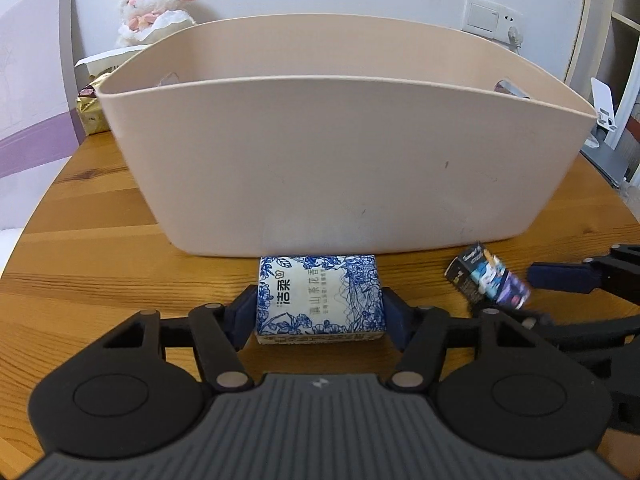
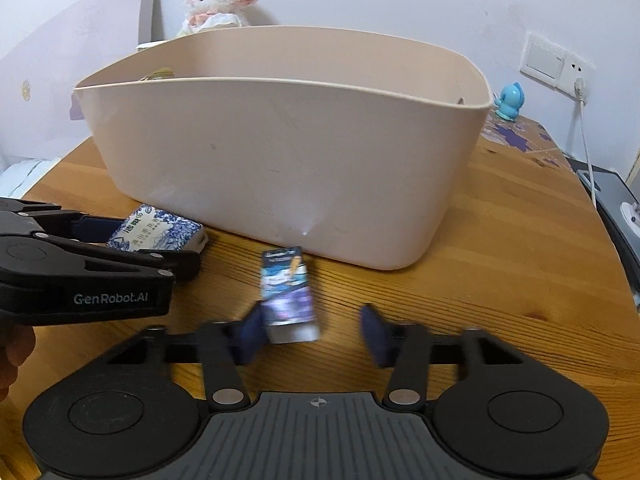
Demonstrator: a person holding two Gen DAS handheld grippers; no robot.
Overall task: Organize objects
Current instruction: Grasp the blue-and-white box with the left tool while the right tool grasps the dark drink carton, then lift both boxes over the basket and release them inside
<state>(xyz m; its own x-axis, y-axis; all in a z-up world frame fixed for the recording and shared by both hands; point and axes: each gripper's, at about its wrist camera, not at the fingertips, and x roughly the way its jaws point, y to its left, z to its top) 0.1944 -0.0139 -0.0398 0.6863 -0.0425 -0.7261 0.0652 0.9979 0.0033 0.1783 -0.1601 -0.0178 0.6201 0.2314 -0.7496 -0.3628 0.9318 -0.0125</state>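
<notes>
My left gripper has its pads touching both short sides of the blue-and-white tissue pack, so it looks clamped on it, pack low at the wooden table, just in front of the beige tub. My right gripper is spread wide around the small dark box; the left pad touches or nearly touches its lower corner, the right pad is well apart, nothing held. That box lies on the table near the tub's front wall, blurred. Risks: the box sits off-centre between the jaws, so closing could push it sideways or twist it instead of pinching it. The two tools are close together, left one beside the box, so they could bump. The tub wall is tall; lifting the pack too low could clip the rim. A soft pack might squash or slip.
</notes>
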